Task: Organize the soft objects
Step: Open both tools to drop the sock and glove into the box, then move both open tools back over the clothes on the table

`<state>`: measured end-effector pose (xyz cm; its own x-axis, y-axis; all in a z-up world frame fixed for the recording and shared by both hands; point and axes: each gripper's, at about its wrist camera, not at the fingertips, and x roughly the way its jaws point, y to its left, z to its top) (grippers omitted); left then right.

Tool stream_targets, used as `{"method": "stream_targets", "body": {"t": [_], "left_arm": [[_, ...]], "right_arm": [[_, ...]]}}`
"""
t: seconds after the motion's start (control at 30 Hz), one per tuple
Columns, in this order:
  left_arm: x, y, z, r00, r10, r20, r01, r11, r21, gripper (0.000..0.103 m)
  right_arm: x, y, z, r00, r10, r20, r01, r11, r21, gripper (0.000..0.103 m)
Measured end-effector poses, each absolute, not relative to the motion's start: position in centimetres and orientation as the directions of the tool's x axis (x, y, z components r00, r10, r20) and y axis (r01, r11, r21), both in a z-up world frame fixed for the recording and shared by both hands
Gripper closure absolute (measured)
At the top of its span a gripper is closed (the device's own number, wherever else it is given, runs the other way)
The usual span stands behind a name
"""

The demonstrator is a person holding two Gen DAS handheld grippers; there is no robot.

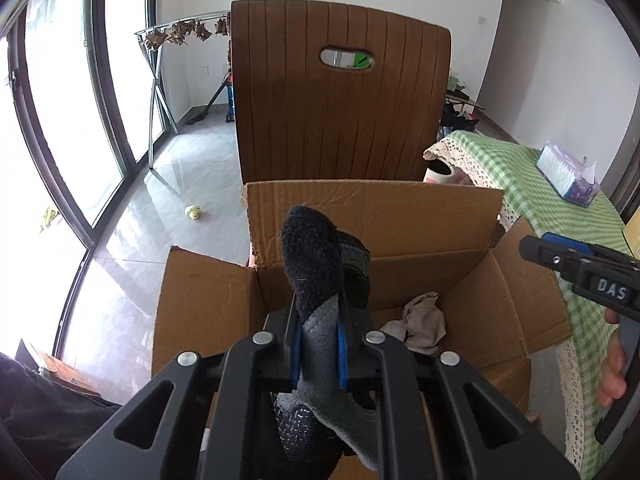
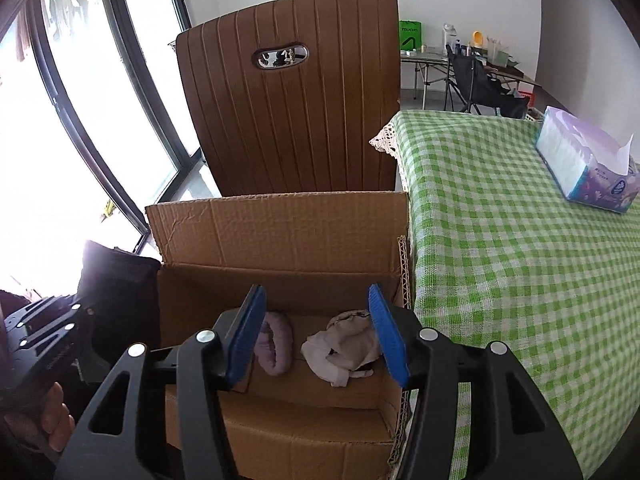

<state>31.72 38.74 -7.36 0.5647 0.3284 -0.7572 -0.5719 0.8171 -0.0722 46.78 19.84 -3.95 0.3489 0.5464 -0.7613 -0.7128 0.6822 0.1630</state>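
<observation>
My left gripper point(image 1: 320, 320) is shut on a black and grey sock point(image 1: 312, 264), which sticks up between the blue pads over an open cardboard box point(image 1: 372, 216). A crumpled beige cloth point(image 1: 422, 326) lies inside the box. In the right wrist view my right gripper point(image 2: 316, 300) is open, with nothing between its fingers, above the same box point(image 2: 280, 232). Below it lie the beige cloth point(image 2: 348, 344) and a lilac soft ring point(image 2: 276, 344). The black sock point(image 2: 116, 280) shows at the left edge.
A brown slatted chair back point(image 2: 288, 120) rises behind the box. To the right is a table under a green checked cloth point(image 2: 500, 240) with a tissue box point(image 2: 588, 164) on it. Tall windows point(image 1: 60, 120) line the left. A person's hand point(image 1: 612, 376) holds the right gripper's handle.
</observation>
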Motion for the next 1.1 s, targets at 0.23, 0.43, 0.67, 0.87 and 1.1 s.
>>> {"method": "stream_targets", "body": {"t": [0.23, 0.43, 0.67, 0.87, 1.1], "left_arm": [[33.7, 40.4, -9.3, 0.506, 0.298, -0.810, -0.595, 0.800, -0.077, 0.048], [32.4, 40.5, -8.0, 0.532, 0.318, -0.785, -0.611, 0.786, -0.095, 0.045], [30.9, 39.2, -4.9, 0.586, 0.324, -0.742, -0.599, 0.791, -0.128, 0.045], [28.5, 37.1, -2.0, 0.627, 0.356, -0.693, -0.589, 0.799, -0.122, 0.045], [23.7, 33.0, 2.4, 0.727, 0.421, -0.543, -0.546, 0.834, -0.083, 0.028]], "right_arm": [[45.9, 19.2, -3.1, 0.368, 0.556, -0.746, -0.723, 0.675, 0.147, 0.048], [45.4, 18.1, -3.2, 0.388, 0.543, -0.745, -0.721, 0.682, 0.121, 0.045], [44.3, 16.7, -2.1, 0.398, 0.539, -0.742, -0.713, 0.691, 0.120, 0.045], [42.2, 15.3, -0.1, 0.425, 0.545, -0.723, -0.708, 0.697, 0.109, 0.045], [37.1, 13.0, 3.9, 0.558, 0.590, -0.583, -0.722, 0.692, 0.010, 0.042]]}}
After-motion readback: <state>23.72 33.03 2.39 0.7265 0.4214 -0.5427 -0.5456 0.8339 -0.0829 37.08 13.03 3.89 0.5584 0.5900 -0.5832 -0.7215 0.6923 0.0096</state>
